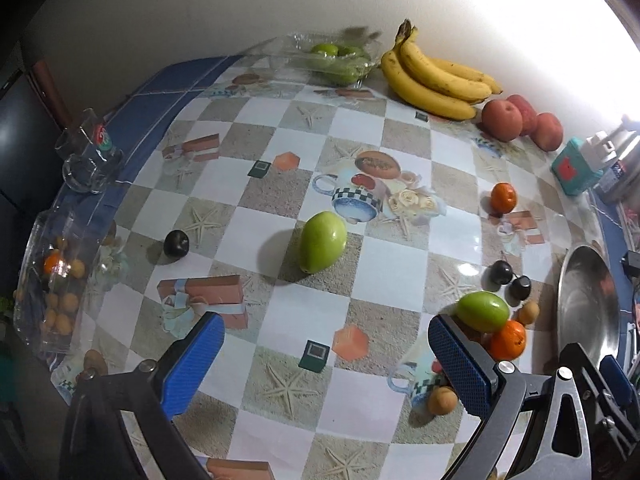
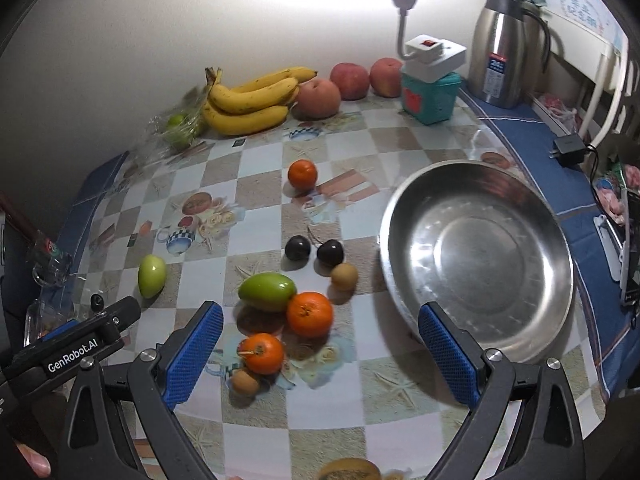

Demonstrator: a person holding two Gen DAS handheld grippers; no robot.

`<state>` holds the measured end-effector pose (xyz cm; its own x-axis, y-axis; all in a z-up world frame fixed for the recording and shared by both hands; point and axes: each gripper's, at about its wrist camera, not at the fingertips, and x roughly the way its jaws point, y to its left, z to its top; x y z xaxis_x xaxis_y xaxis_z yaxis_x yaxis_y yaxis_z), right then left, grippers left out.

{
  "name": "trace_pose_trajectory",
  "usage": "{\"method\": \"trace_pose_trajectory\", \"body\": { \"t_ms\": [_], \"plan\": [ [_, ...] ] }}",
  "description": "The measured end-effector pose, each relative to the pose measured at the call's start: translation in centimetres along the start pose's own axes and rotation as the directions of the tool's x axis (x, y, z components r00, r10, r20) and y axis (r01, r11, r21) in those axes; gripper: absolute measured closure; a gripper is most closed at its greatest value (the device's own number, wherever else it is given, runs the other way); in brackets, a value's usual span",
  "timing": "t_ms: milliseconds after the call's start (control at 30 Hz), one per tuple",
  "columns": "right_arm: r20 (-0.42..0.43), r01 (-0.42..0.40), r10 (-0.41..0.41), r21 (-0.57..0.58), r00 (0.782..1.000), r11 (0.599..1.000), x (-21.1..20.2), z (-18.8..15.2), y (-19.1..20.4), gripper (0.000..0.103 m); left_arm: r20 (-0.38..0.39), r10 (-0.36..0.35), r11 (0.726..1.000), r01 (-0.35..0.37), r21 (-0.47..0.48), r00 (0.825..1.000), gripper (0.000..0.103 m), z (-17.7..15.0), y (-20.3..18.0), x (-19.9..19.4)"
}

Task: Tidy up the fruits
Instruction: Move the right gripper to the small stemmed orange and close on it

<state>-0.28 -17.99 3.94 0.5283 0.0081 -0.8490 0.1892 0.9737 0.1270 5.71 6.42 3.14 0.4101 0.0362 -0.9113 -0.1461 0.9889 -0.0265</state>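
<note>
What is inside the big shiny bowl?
Nothing yet. In the right wrist view the metal bowl shows only bare steel, though the right gripper's finger covers a bit of its near rim. The fruits lie outside on the table.

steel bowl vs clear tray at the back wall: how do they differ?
The steel bowl is round, opaque and empty; the clear tray is transparent plastic and holds green fruit. The bowl sits near the right hand-held gripper, by the table's blue edge; the tray sits far back against the wall beside the bananas. Both rest open-topped on the table.
</note>
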Motion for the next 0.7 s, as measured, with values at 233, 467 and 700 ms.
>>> {"method": "trace_pose_trajectory", "body": {
  "t_ms": [233, 467, 700],
  "plan": [
    [-0.056, 0.033, -0.032, 0.017, 0.998, 0.999, 2.4, 1.1, 0.7, 0.005, -0.027, -0.017, 0.999, 0.016, -0.037, 0.999, 0.0, 1.3, 0.7, 1.3],
    [-0.128, 0.016, -0.016, 0.005, 0.992, 1.0, 4.4, 0.3, 1.9, 0.006, -0.065, -0.001, 0.995, -0.005, -0.098, 0.998, 0.0, 1.0, 1.8, 2.1],
    [-0.229, 0.009, -0.009, 0.001, 0.973, 1.0, 6.4, -1.6, 2.7, 0.015, -0.193, -0.045, 0.994, 0.025, -0.104, 0.98, 0.0, -0.8, 0.6, 5.1]
  ]
}}
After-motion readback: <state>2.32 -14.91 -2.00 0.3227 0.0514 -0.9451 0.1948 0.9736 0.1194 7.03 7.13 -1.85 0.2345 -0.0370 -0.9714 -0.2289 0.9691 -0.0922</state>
